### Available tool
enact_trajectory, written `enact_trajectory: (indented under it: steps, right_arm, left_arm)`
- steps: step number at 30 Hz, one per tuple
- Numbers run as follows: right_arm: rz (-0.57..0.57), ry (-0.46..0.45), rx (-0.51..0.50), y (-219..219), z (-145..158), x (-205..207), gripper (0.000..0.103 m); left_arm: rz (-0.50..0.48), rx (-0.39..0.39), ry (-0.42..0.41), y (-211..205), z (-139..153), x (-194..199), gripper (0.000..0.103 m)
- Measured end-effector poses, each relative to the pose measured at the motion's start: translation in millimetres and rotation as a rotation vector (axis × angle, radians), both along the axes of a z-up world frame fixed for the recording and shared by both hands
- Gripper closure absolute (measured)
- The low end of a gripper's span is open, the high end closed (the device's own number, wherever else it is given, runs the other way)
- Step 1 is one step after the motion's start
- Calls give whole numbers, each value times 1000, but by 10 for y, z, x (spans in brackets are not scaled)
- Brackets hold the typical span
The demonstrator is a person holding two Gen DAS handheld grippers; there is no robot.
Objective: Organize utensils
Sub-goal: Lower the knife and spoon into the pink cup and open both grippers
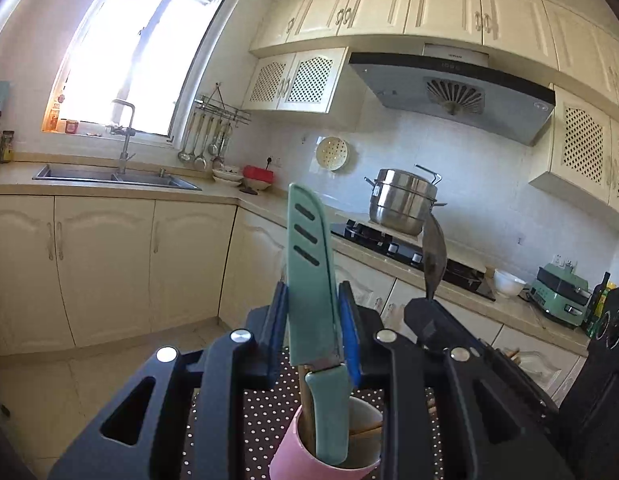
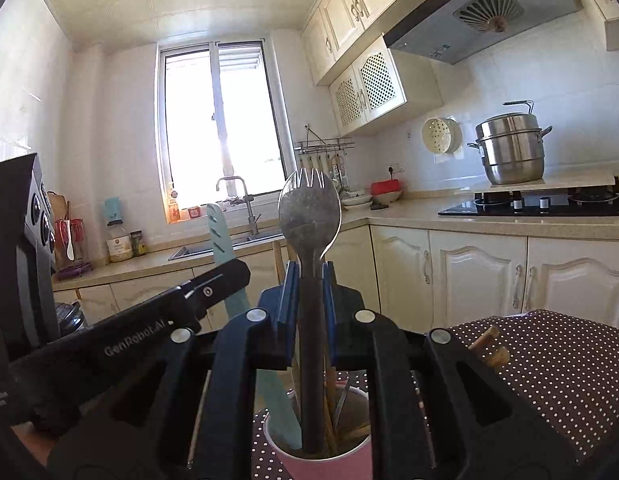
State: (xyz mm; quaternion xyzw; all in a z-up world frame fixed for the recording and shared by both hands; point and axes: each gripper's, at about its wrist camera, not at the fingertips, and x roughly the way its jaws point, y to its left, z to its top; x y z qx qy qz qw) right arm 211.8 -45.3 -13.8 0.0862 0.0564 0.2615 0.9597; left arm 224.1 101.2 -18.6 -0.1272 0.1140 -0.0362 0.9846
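In the left wrist view my left gripper [image 1: 315, 300] is shut on a teal sheathed knife [image 1: 309, 264]. The knife stands upright, its handle reaching down into a pink cup [image 1: 287, 448]. To the right, my right gripper [image 1: 423, 312] holds a dark metal spork [image 1: 433, 252]. In the right wrist view my right gripper [image 2: 309, 276] is shut on the spork [image 2: 309, 212], tines up, with its handle running down into the pink cup [image 2: 329, 466]. The left gripper [image 2: 213, 280] and the teal knife [image 2: 219, 236] show at the left. Wooden chopsticks [image 2: 331, 400] stand in the cup.
The cup sits on a brown polka-dot cloth [image 2: 569, 368]. A black appliance [image 2: 25, 240] stands close on the left. Beyond are a counter with a sink [image 1: 113, 176], a hob [image 1: 389, 244] bearing a steel steamer pot [image 1: 405, 200], and cream cabinets [image 1: 105, 264] below.
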Motion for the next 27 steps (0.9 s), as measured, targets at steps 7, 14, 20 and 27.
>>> enact_trajectory:
  steps: [7,14,20,27]
  right_arm:
    - [1,25,3,-33,-106,24,91]
    - [-9,49,11,-80,-148,21,91]
    - [-14,66,12,-115,-156,2,91]
    - [-19,74,-5,-117,-144,-72,90]
  left_arm:
    - [-9,1,28,42,-37,41,71]
    - [28,45,60,32,-72,-3,64]
    - [51,59,89,61,-100,-57,59]
    - [70,91,102,56,-84,-174,51]
